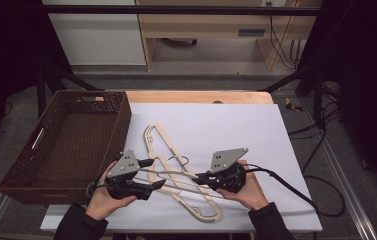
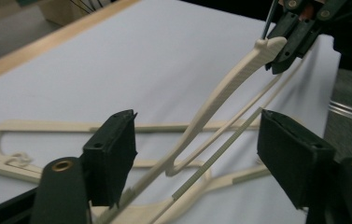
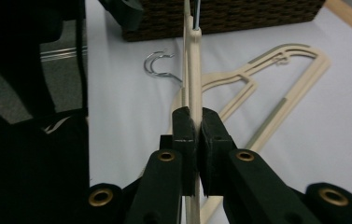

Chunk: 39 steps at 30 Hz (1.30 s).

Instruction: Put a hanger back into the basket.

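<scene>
White-covered surface [image 1: 236,130] with wooden far edge, woven brown basket [image 1: 71,145] at left. Two cream hangers crossed at centre front: lower hanger [image 1: 206,212] flat on cover, upper hanger [image 2: 220,93] lifted at one end. Right tool [image 3: 194,135] clamped on upper hanger. Left tool [image 2: 197,154] spread apart, astride upper hanger's bars, not gripping.
</scene>
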### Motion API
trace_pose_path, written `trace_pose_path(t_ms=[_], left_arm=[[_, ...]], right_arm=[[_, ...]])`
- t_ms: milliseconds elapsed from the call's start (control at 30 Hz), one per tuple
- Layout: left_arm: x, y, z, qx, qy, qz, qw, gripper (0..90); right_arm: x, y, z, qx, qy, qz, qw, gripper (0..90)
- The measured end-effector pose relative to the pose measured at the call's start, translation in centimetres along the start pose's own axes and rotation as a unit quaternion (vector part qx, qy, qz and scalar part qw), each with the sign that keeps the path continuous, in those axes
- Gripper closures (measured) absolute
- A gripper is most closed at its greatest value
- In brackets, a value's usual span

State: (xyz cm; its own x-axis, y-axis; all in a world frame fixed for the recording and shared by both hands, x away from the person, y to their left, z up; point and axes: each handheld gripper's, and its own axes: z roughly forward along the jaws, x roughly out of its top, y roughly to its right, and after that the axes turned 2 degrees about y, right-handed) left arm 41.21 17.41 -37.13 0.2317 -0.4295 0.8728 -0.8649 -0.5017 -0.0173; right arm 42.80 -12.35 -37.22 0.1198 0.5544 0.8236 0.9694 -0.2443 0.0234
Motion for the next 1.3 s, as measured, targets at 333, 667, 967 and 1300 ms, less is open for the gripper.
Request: trace_pose_path(t_ms=[333, 667, 967, 1300], left_arm=[[-0.2, 1.0, 1.3, -0.037, -0.057, 0.042, 0.9968, 49.3], [-0.6, 1.4, 2.3, -0.052, -0.093, 0.058, 0.9926, 73.2], [-0.4, 1.9, 2.2, -0.056, -0.104, 0.058, 0.9913, 79.2], [0.0, 3.1, 2.2, -0.062, -0.085, 0.032, 0.9940, 85.8]], right_arm=[[-0.4, -0.4, 0.9, 0.046, -0.009, -0.010, 0.9989, 86.7], [-0.5, -0.5, 1.5, 0.066, -0.012, -0.019, 0.9976, 86.5], [-0.5, -0.3, 1.3, 0.045, -0.009, -0.008, 0.9989, 81.6], [-0.6, 0.1, 1.3, -0.009, 0.007, 0.017, 0.9998, 63.1]])
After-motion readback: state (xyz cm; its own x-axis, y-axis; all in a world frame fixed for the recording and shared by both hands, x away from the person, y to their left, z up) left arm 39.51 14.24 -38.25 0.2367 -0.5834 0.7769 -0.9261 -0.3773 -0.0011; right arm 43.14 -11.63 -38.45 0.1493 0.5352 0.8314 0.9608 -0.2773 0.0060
